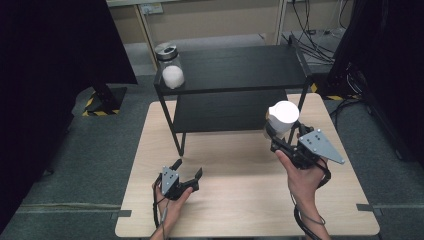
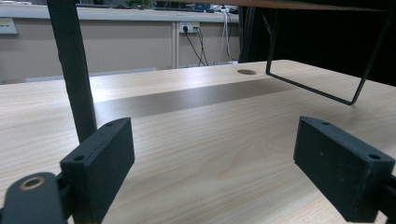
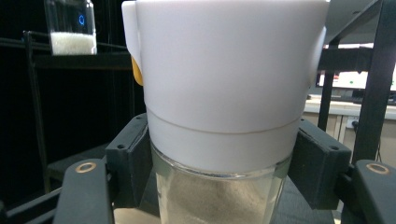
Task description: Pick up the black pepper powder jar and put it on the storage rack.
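Observation:
My right gripper (image 1: pixel 276 136) is shut on a clear glass jar with a white lid (image 1: pixel 283 118) and holds it upright above the right side of the wooden table (image 1: pixel 240 200). In the right gripper view the jar (image 3: pixel 224 93) stands between the two black pads (image 3: pixel 128 163), which press on its sides just under the lid; a pale grainy filling shows in the glass. My left gripper (image 1: pixel 189 169) rests low over the table's front left with its jaws open and nothing between them (image 2: pixel 210 177). A second jar (image 1: pixel 170 65) with white contents stands on the black shelf unit's top left corner.
A black two-level shelf unit (image 1: pixel 235 75) stands on the table's far half; its thin metal legs (image 2: pixel 72 70) rise close in front of my left gripper. A round hole (image 2: pixel 246 72) is cut in the tabletop. Cables lie on the floor at the back right.

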Available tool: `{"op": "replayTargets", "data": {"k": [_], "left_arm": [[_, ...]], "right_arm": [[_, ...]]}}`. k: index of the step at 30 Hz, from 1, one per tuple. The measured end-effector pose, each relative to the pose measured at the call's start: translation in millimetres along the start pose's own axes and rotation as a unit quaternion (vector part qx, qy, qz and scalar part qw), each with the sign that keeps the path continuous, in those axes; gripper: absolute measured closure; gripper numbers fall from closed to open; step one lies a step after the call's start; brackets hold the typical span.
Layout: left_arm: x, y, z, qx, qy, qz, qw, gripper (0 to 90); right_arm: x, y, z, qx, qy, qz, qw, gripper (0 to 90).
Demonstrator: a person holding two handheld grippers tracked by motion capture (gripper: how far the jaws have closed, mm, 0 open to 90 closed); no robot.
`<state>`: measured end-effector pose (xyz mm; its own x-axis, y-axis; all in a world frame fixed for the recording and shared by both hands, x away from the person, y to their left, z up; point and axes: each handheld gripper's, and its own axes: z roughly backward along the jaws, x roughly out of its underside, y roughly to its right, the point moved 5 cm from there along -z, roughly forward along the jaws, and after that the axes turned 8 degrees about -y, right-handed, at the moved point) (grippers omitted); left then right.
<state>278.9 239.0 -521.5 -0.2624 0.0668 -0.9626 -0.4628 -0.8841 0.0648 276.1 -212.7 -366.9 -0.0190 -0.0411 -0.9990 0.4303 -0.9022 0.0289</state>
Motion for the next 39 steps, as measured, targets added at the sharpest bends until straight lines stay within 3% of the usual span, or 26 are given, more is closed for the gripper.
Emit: {"op": "replayTargets", "data": {"k": [19, 39], "left_arm": [[-0.1, 0.3, -0.2, 0.0, 0.0, -0.001, 1.0, 11.9], [0.0, 0.3, -0.4, 0.0, 0.0, 0.0, 1.0, 11.9]], "right_arm": [[-38.4, -3.0, -12.7, 0.016, 0.031, 0.002, 0.9994, 30.9], [-64.6, 0.3, -17.4, 0.029, 0.045, -0.002, 0.9986, 30.9]]}}
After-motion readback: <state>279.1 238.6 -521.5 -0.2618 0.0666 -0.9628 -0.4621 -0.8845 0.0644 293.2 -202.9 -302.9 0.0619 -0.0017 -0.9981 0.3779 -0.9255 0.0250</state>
